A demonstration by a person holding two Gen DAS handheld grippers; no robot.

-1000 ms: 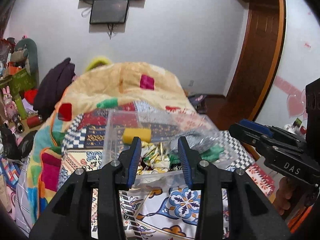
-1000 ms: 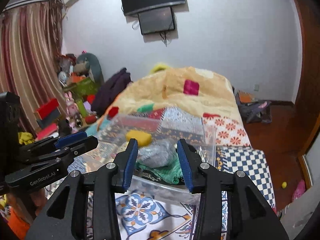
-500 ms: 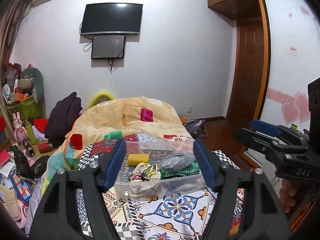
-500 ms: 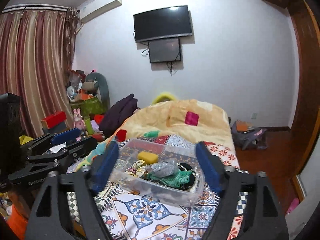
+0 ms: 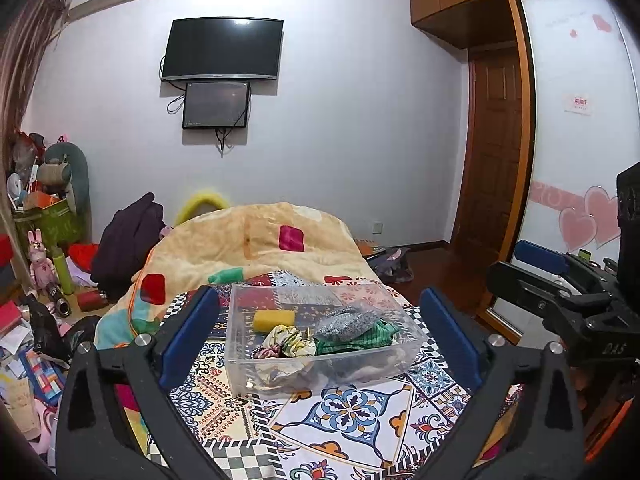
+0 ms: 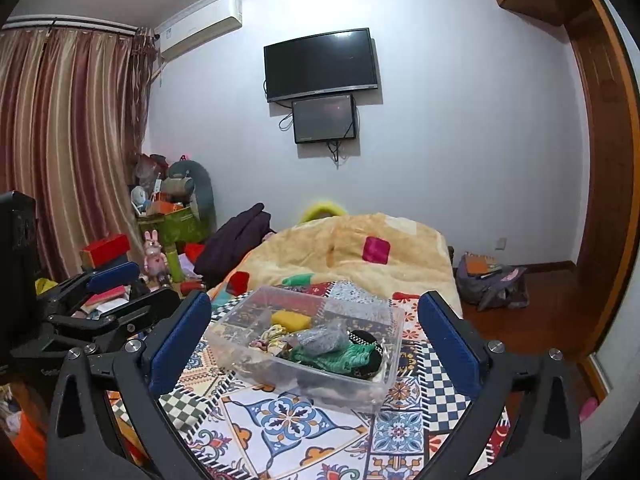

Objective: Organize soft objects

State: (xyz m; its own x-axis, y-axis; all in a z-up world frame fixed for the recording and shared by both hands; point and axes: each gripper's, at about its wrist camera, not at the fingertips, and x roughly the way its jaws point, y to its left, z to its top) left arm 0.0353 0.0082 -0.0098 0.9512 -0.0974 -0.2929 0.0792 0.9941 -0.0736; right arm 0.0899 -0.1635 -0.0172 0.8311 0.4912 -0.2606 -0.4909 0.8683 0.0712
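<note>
A clear plastic bin (image 5: 240, 364) (image 6: 384, 376) sits on the patterned bedspread. In it lie a yellow sponge (image 5: 273, 320) (image 6: 291, 319), a grey mesh scrubber (image 5: 344, 322) (image 6: 320, 338), a green cloth (image 5: 360, 338) (image 6: 340, 356), a floral scrunchie (image 5: 286, 340) and a black item (image 6: 366, 338). My left gripper (image 5: 318, 336) is wide open and empty, held back from the bin. My right gripper (image 6: 314, 340) is wide open and empty too, and also shows at the right of the left wrist view (image 5: 560, 284).
A yellow quilt (image 5: 256, 240) is heaped at the far end of the bed. Toys, boxes and clutter (image 6: 160, 232) fill the floor at left. A bag (image 6: 488, 280) lies on the wooden floor at right. A TV (image 5: 222, 50) hangs on the far wall.
Both grippers have opened wide and drawn back and up from the bin. The bin with its soft objects now sits farther away on the bedspread.
</note>
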